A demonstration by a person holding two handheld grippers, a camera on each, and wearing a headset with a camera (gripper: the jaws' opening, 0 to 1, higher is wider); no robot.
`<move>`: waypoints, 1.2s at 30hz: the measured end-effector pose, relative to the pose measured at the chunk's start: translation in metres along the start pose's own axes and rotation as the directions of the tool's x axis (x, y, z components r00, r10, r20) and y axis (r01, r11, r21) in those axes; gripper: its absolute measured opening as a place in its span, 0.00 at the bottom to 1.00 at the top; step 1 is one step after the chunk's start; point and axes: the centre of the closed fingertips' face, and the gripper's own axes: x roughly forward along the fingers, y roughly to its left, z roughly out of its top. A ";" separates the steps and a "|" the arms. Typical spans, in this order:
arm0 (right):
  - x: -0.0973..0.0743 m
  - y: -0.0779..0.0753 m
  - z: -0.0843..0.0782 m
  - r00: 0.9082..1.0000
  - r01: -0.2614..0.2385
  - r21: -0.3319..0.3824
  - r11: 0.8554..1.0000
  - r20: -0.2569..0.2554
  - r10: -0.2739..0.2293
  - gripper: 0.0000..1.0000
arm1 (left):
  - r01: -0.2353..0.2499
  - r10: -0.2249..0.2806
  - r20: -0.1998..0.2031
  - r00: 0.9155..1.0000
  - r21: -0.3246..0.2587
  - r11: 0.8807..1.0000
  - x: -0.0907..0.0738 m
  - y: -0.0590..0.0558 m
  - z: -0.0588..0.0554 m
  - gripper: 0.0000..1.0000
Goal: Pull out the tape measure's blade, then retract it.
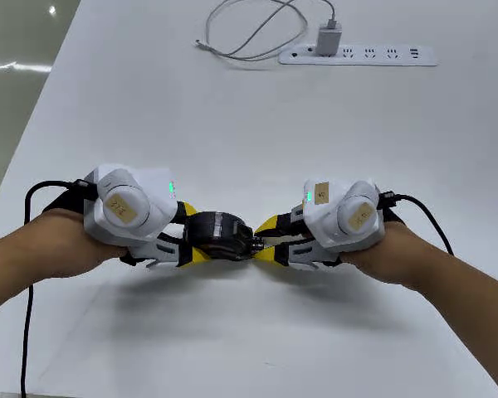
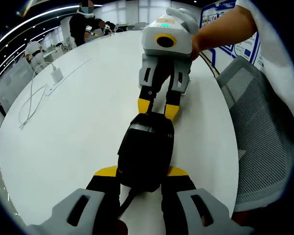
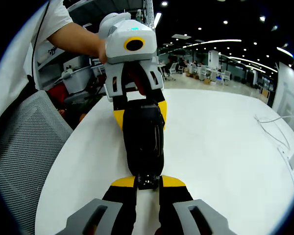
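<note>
A black tape measure (image 1: 218, 235) lies on the white table (image 1: 232, 124) between the two grippers. My left gripper (image 1: 194, 234) is shut on its case, whose sides sit between the yellow-tipped jaws in the left gripper view (image 2: 146, 152). From the right, my right gripper (image 1: 264, 240) is shut on the blade's end hook (image 3: 147, 181) at the case mouth. The hook sits close against the case (image 3: 143, 132), with hardly any blade showing. Each gripper faces the other: the right gripper (image 2: 159, 107) and the left gripper (image 3: 137, 110).
A white power strip (image 1: 357, 55) with a charger (image 1: 329, 37) and a looped cable (image 1: 249, 33) lies at the table's far side. A grey mesh chair (image 2: 259, 122) stands by the near table edge. People stand far off (image 2: 85, 22).
</note>
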 end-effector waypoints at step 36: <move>-0.001 0.001 -0.003 1.000 0.002 -0.040 0.999 -0.019 -0.003 0.10 | 0.001 0.000 -0.018 1.000 0.036 0.999 0.000 0.001 -0.002 0.27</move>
